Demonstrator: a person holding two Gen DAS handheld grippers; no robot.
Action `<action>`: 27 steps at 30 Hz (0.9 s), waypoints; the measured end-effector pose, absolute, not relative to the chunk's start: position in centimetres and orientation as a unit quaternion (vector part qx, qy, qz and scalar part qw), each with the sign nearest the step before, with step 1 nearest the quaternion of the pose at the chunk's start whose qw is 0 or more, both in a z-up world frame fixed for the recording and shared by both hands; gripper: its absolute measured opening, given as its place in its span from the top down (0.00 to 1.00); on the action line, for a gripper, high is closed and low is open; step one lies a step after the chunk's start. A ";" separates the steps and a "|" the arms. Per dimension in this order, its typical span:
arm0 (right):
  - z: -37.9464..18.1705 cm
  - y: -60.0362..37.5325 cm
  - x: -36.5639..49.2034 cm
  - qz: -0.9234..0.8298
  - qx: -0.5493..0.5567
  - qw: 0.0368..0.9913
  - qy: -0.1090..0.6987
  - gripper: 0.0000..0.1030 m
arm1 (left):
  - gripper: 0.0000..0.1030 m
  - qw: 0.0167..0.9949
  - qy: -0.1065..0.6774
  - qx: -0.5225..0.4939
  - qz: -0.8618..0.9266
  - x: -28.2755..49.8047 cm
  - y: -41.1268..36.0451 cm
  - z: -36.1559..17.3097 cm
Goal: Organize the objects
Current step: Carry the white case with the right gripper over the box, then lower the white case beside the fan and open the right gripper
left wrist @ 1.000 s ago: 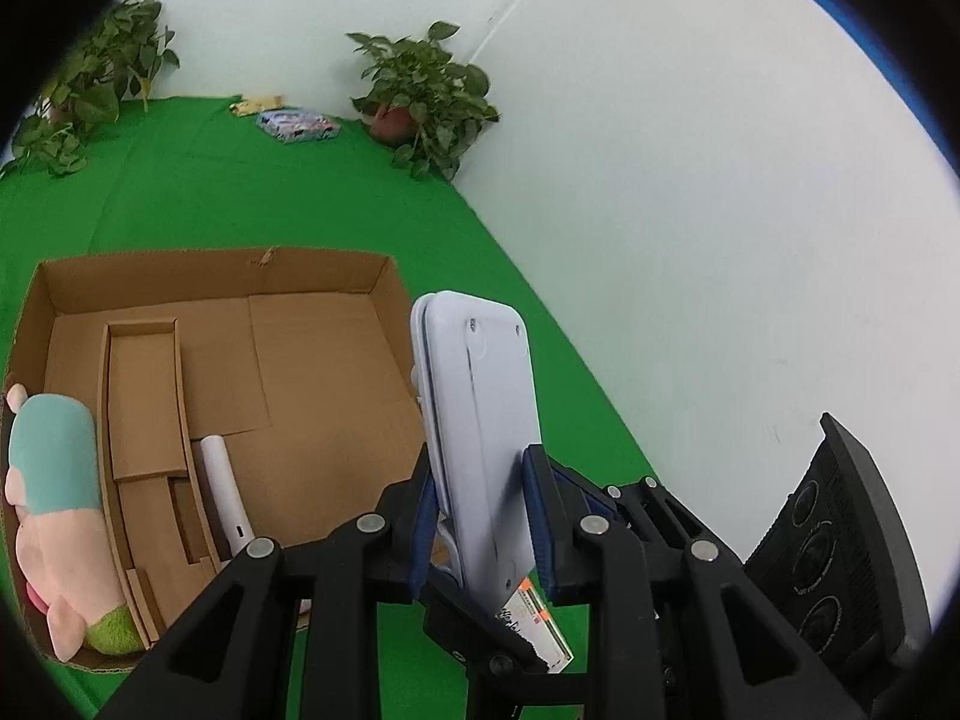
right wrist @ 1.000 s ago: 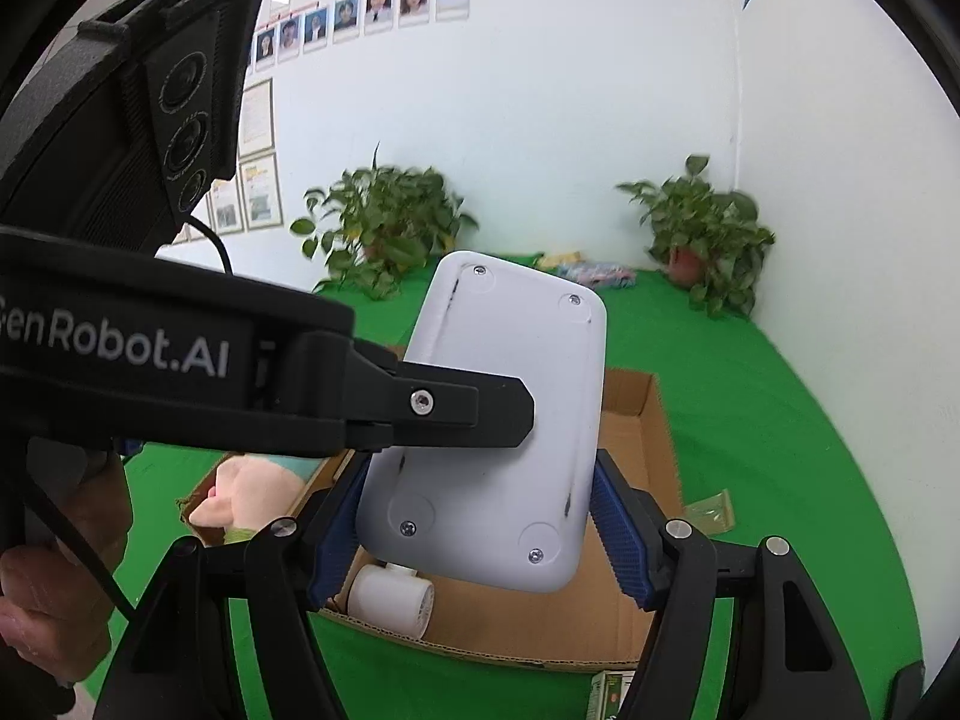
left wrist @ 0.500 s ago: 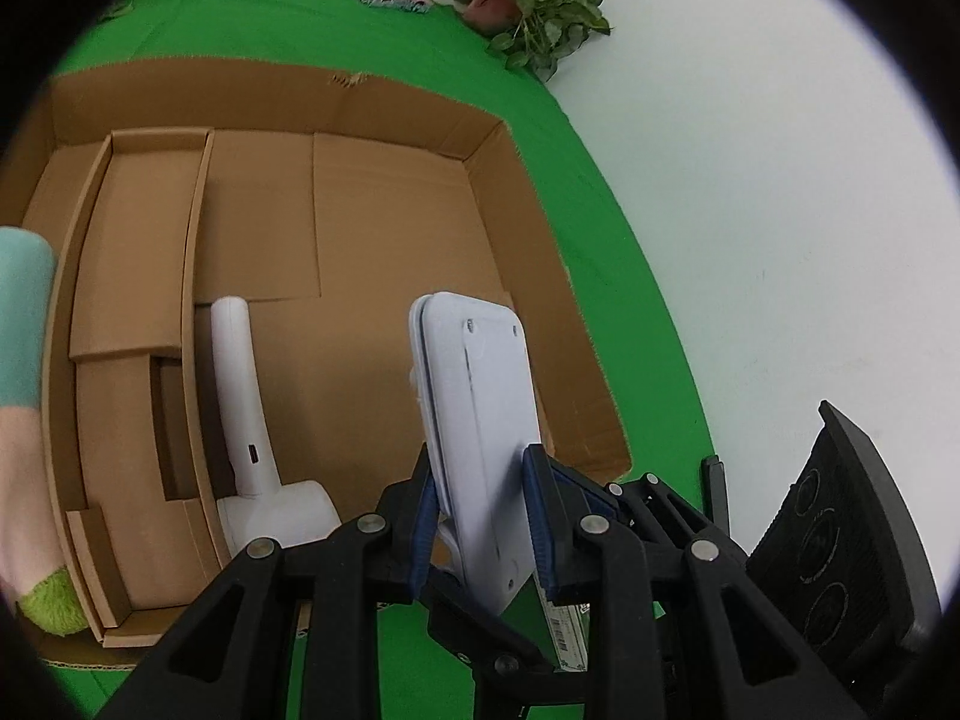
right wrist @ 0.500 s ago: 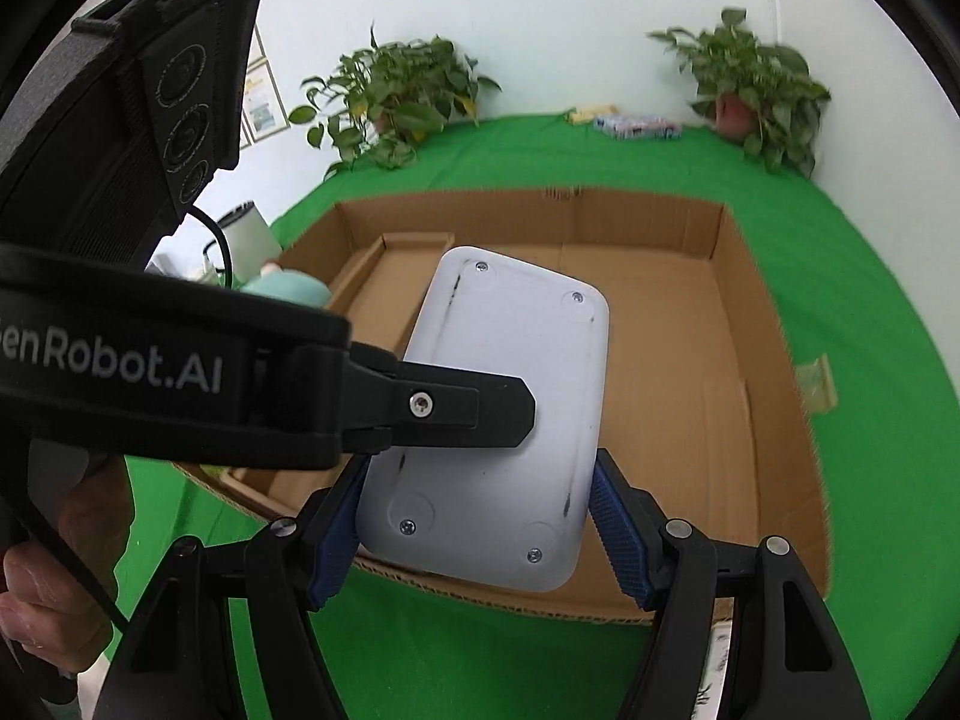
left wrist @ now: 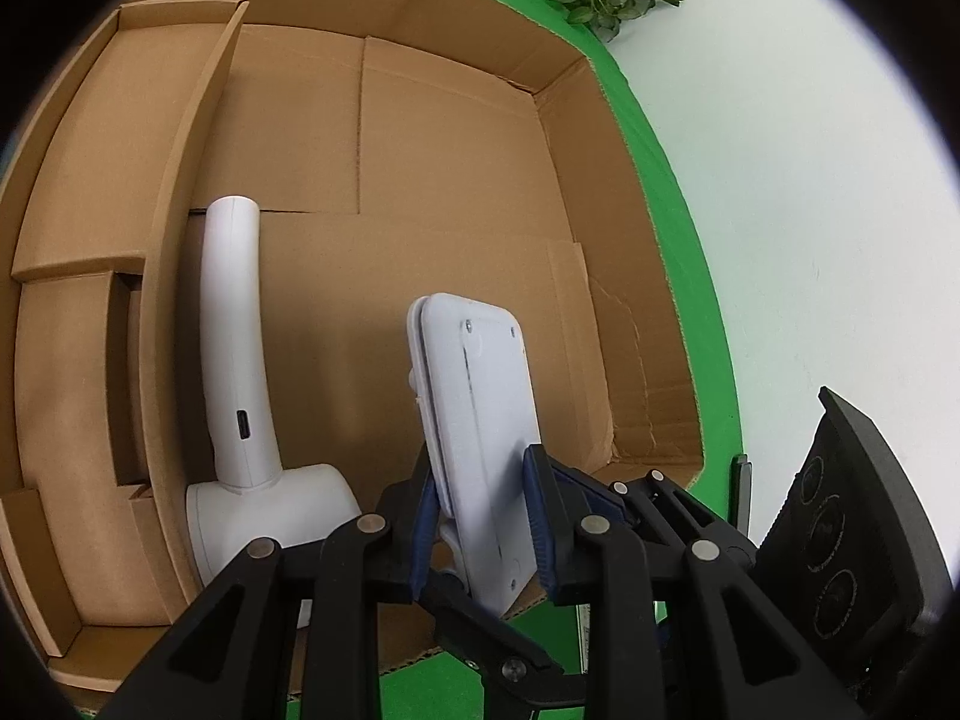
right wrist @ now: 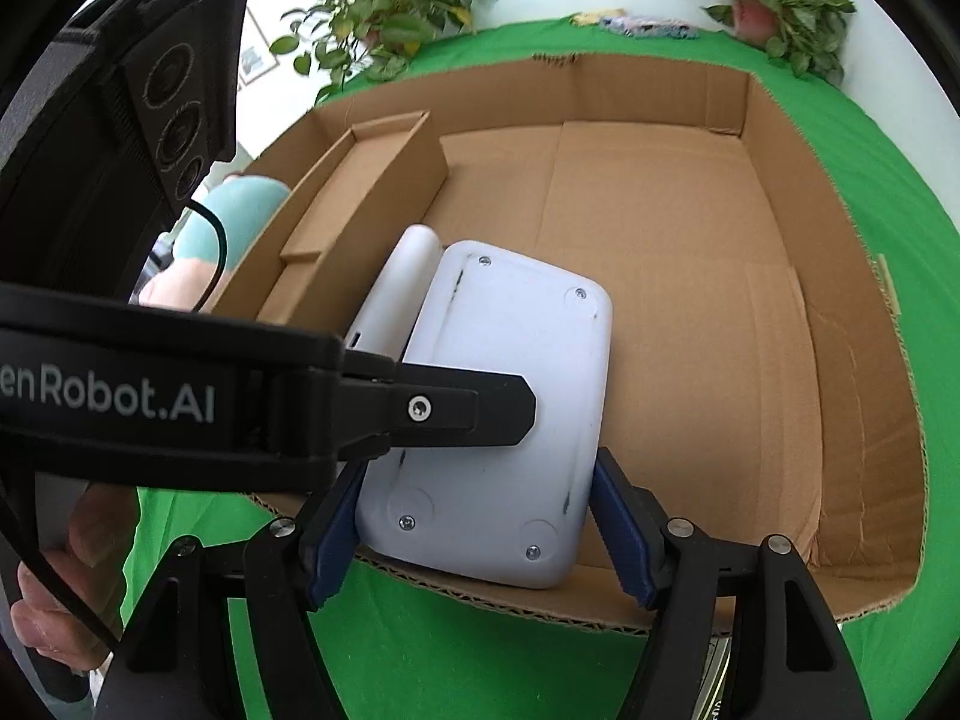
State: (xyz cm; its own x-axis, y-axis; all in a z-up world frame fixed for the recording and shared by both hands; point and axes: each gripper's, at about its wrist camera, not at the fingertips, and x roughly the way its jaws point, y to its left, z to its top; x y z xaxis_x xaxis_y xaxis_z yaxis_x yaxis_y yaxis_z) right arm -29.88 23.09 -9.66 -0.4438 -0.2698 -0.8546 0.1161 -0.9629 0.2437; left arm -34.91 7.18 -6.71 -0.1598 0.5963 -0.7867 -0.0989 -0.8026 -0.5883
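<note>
plush [right wrist: 240,210] outside box's left wall | divider [left wrist: 174,252] | wand [left wrist: 234,360] lying beside it | left tongs [left wrist: 480,516] and right tongs [right wrist: 474,531] both clenched on pad [right wrist: 498,420], above box [right wrist: 840,360] near edge | lower flat, clear of wand, release together

We cannot see the white device's [left wrist: 480,432] front face, only its screwed back. The left gripper [right wrist: 504,402] covers part of it. The plush toy [right wrist: 240,210] sits mostly hidden behind the box wall [right wrist: 312,180].
</note>
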 end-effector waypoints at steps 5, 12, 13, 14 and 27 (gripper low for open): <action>-9.6 22.7 -30.0 -0.840 0.523 0.122 -0.074 0.30 | 0.74 0.233 -0.205 -0.603 0.735 -35.2 6.8 -6.6; -8.7 23.9 -30.1 -0.826 0.534 0.145 -0.109 0.24 | 0.73 0.240 -0.213 -0.575 0.753 -33.4 4.5 -4.5; -8.4 24.3 -30.0 -0.825 0.533 0.149 -0.117 0.20 | 0.73 0.240 -0.212 -0.563 0.761 -32.8 3.8 -3.8; -8.2 24.6 -29.9 -0.824 0.532 0.151 -0.125 0.20 | 0.73 0.240 -0.211 -0.551 0.771 -32.2 3.1 -3.1; -10.5 25.0 -32.6 -0.801 0.576 0.073 -0.145 0.62 | 0.73 0.165 -0.174 -0.530 0.814 -28.9 -2.7 -4.2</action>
State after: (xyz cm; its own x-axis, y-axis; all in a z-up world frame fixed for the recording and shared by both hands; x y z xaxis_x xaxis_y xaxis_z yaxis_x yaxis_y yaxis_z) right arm -32.61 25.04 -10.48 -0.3252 -0.2833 -0.9022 -0.0510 -0.9474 0.3159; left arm -28.87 -2.69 -4.22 -0.3844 0.4519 -0.8050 -0.0840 -0.8855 -0.4570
